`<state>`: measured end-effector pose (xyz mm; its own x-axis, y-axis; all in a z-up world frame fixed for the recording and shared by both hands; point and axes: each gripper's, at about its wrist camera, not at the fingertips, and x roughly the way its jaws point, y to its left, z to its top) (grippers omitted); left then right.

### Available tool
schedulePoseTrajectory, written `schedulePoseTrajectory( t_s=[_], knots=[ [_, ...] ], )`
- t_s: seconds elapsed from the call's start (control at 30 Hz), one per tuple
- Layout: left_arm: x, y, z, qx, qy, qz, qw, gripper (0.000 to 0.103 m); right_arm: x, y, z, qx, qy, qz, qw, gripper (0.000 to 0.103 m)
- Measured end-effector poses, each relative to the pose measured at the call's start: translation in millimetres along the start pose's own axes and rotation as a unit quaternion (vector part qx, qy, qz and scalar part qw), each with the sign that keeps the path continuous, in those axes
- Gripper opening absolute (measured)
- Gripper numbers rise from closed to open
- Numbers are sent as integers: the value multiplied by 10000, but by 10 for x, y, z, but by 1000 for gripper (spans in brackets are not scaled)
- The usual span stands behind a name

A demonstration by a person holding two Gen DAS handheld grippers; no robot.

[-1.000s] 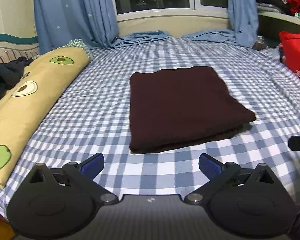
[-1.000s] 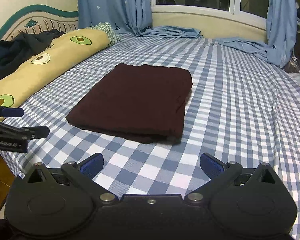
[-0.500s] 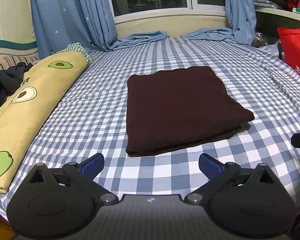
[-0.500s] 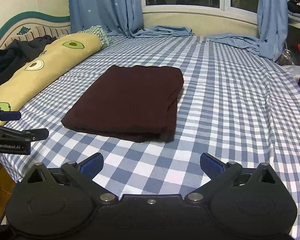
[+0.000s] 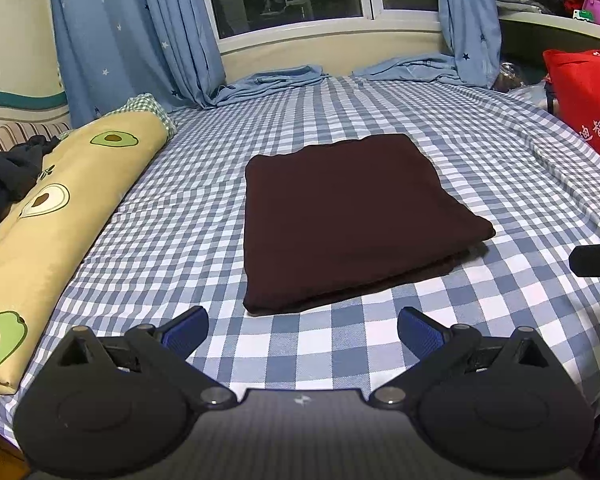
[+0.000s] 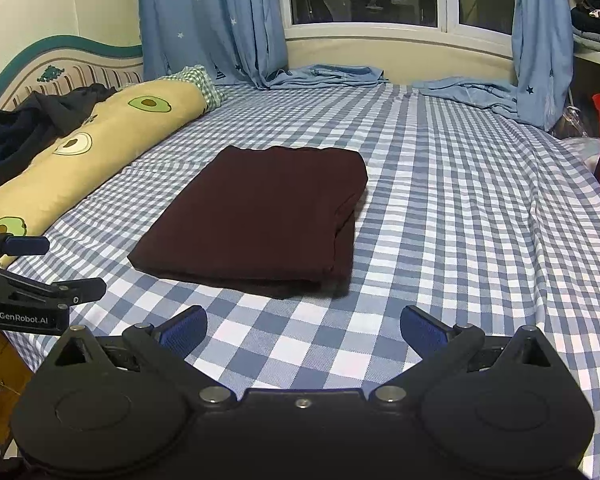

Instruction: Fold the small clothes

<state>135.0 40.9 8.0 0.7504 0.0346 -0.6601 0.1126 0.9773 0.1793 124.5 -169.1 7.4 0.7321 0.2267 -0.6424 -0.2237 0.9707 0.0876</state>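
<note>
A dark maroon garment (image 5: 352,220) lies folded into a flat rectangle near the middle of the blue-checked bed (image 5: 500,152). The left gripper (image 5: 302,330) and right gripper (image 6: 303,328) hover over the bed's near edge, just short of the garment, both spread wide and holding nothing. An avocado-print bolster (image 5: 56,216) lies along the left side.

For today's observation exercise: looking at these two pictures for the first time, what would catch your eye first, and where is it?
First, the dark maroon folded cloth, lying flat in the middle of the blue checked bed. Next, the yellow avocado pillow along the bed's left edge, and a red bag at the far right. Both grippers, left and right, are open short of the cloth.
</note>
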Motion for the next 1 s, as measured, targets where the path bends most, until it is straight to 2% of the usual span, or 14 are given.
schedulePoseTrajectory(
  t_s=[0.47,1.0],
  knots=[
    [-79,0,-17,84,-161,98,9998,102,-41,33,3,-30,-65,7,10000,102],
    [-71,12,-39,66,-152,94,9998,102,-25,58,8,22,-80,45,10000,102]
  ],
)
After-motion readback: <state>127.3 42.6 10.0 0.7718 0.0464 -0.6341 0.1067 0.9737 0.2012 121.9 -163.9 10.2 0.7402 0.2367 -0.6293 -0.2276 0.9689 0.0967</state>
